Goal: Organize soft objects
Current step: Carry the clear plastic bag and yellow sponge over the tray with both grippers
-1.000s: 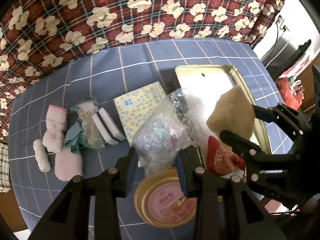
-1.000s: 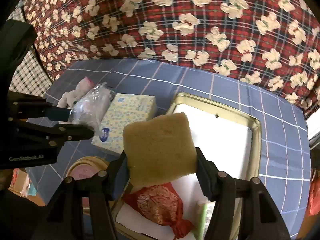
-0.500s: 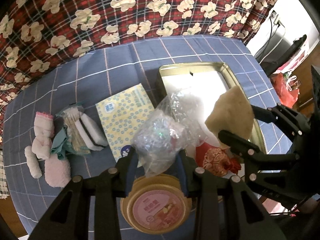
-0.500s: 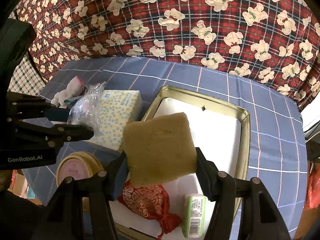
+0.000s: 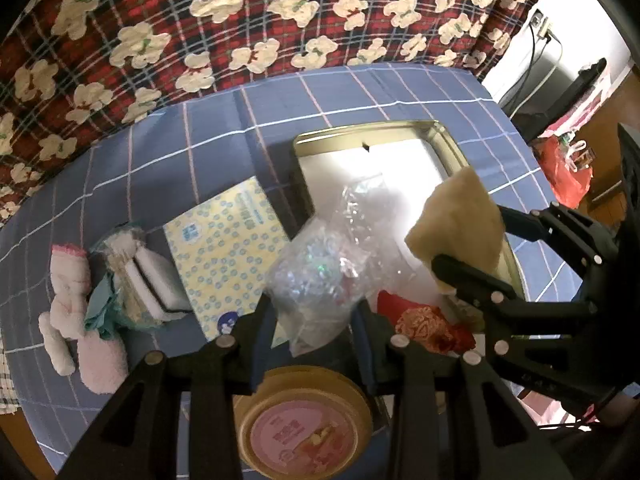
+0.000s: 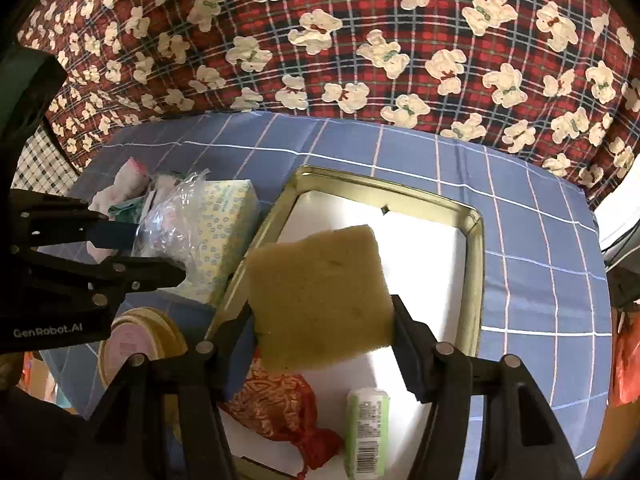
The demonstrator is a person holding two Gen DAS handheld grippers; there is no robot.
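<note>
The left gripper [image 5: 310, 312] is holding its fingers narrowly apart, clamping the lower part of a crinkled clear plastic bag [image 5: 320, 276] with something shiny and reddish inside; the bag is bulging up toward twelve o'clock above the fingers. The right gripper [image 6: 322, 320] is keeping its fingers about half spread, pressing both sides of a tan square sponge [image 6: 320, 296], which is standing upright, porous and slightly dented at its edges.

Both held things are hanging over the near end of a gold-rimmed metal tray [image 6: 476, 240] with a white floor. In the tray, at six o'clock of the sponge, a red patterned pouch [image 6: 280, 404] and a pale green tube [image 6: 366, 428] are lying side by side.

On the blue checked surface [image 5: 180, 152], at nine o'clock of the bag, a yellow dotted tissue pack [image 5: 224, 248] is lying just beside the tray, with a bundle of white sponges [image 5: 148, 280] and a pink plush toy [image 5: 76, 304] farther out. A round pink-lidded tin [image 5: 304, 428] is sitting at six o'clock.
</note>
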